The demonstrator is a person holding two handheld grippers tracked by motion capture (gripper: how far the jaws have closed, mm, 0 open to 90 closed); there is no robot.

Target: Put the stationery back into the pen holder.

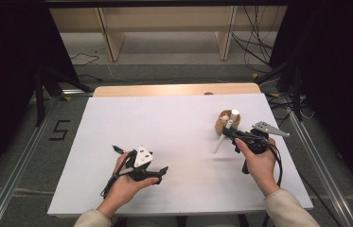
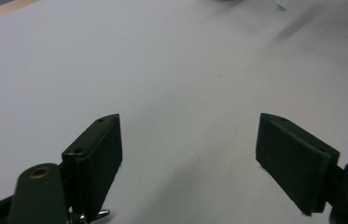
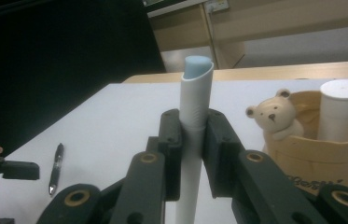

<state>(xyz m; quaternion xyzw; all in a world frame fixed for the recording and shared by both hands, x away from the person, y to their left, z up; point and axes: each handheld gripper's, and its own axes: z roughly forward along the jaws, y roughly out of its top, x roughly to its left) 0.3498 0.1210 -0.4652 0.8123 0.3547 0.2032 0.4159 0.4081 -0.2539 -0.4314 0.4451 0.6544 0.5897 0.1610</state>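
- Two grippers: the left gripper [image 1: 163,171] and the right gripper [image 1: 227,132].
- Two white tubes: one tube [image 3: 194,121] in the right gripper, one standing tube [image 3: 340,109] in the holder.
- One bear-faced holder [image 3: 321,154].
- One black pen [image 3: 55,169].
- One white table [image 1: 164,123].

Lighting: even, soft, from overhead; table [image 1: 174,123] bright white, no glare. Surroundings at 9 and 3 o'clock in the high view fall to near black. Shadows: faint, short, under the hands. Sharpness: high view soft; left gripper view blurred toward 12 o'clock; right gripper view's near jaws slightly soft.
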